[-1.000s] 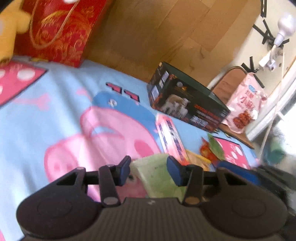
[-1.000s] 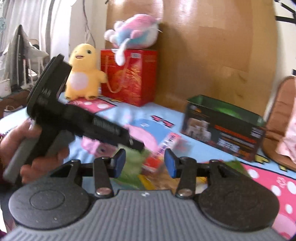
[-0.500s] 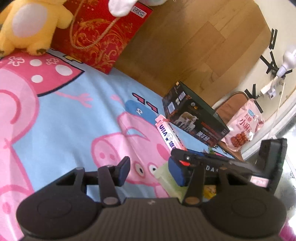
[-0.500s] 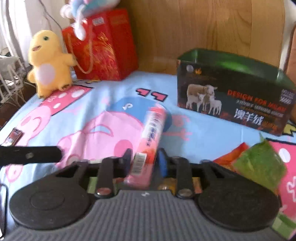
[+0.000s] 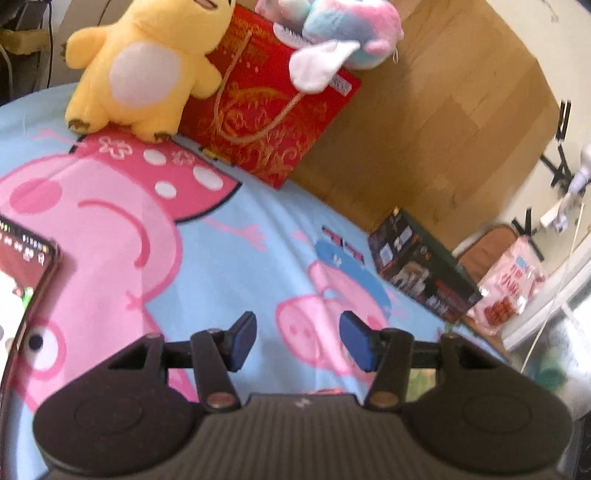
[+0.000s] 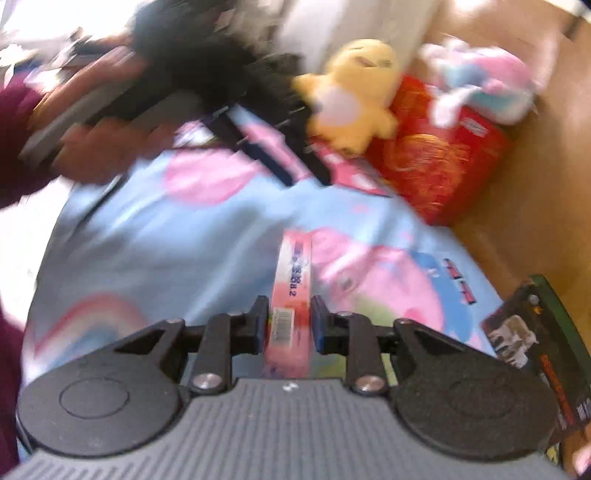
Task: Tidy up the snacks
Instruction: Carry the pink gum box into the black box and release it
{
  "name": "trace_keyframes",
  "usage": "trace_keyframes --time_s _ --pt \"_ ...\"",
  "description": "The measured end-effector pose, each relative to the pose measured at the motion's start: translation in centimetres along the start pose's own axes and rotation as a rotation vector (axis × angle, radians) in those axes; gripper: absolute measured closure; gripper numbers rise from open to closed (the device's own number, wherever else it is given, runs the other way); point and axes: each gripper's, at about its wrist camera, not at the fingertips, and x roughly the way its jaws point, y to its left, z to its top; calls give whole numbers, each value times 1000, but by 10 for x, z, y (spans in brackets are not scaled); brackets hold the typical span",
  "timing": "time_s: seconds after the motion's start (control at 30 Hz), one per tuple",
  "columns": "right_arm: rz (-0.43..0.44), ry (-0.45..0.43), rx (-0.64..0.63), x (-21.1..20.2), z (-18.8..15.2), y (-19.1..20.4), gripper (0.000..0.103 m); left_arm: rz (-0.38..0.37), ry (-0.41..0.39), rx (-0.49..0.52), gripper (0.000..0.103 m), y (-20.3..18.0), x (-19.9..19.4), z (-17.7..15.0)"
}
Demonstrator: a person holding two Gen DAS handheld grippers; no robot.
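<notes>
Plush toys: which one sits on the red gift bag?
The pink-and-blue plush lies on top of the red bag. The yellow plush stands on the bedsheet beside the bag.

pink snack box (image 6: 291,295) | long, slim | clamped lengthwise, above blue sheet

a broad stretch of the cartoon bedsheet (image 5: 236,258) lies bare ahead of the left gripper (image 5: 297,341), open to pass over. at the far edge a yellow plush (image 5: 147,70), a red gift bag (image 5: 266,107) and a pastel plush (image 5: 332,33) stand against the wooden headboard (image 5: 443,129). a dark open box (image 5: 421,269) blocks the right side. a phone (image 5: 22,280) hems the left edge.
</notes>
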Motion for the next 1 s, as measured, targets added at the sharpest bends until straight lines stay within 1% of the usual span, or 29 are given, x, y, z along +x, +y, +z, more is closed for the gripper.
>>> trace_keyframes --time_s 0.07,0.1,0.2,0.27,0.3,0.37,0.43,0.5,0.57,0.6,0.63,0.7,0.77,0.9,1.0 --pt "-39 -10 2 -7 -9 4 67 -4 21 16 52 -2 3 -4" --pt "-50 -17 37 -12 -12 0 66 -9 29 25 52 -5 5 -6" --pt "-46 -52 175 -30 -20 -15 66 -35 50 53 52 -15 7 -11" --pt "-44 -61 230 -40 -27 -18 66 -41 66 83 53 -23 8 -16" --pt "-45 -59 247 -43 -31 -17 66 -41 76 99 55 -26 9 -19" --pt "-33 -46 294 -45 -35 -21 67 -40 96 130 55 -32 10 -27" --pt "5 -29 367 -42 -41 -23 67 -34 113 164 62 -37 11 -38" --pt "31 -29 411 -33 -44 -25 69 -2 90 196 62 -44 8 -49" --pt "5 -31 431 -25 -44 -25 72 27 82 220 61 -50 3 -53" --pt "-9 -35 448 -24 -45 -27 73 26 83 211 61 -50 1 -53" --pt "-11 -37 464 -24 -45 -29 75 23 86 198 61 -49 0 -52" --pt "6 -47 495 -27 -46 -33 75 7 89 168 62 -48 -4 -47" --pt "0 -78 493 -34 -44 -31 76 -21 70 153 63 -53 -9 -39" --pt "-73 -166 492 -59 -37 -38 75 -64 8 188 62 -82 -8 -15" --pt "-149 -238 527 -75 -36 -60 75 -97 -22 226 62 -111 12 9"
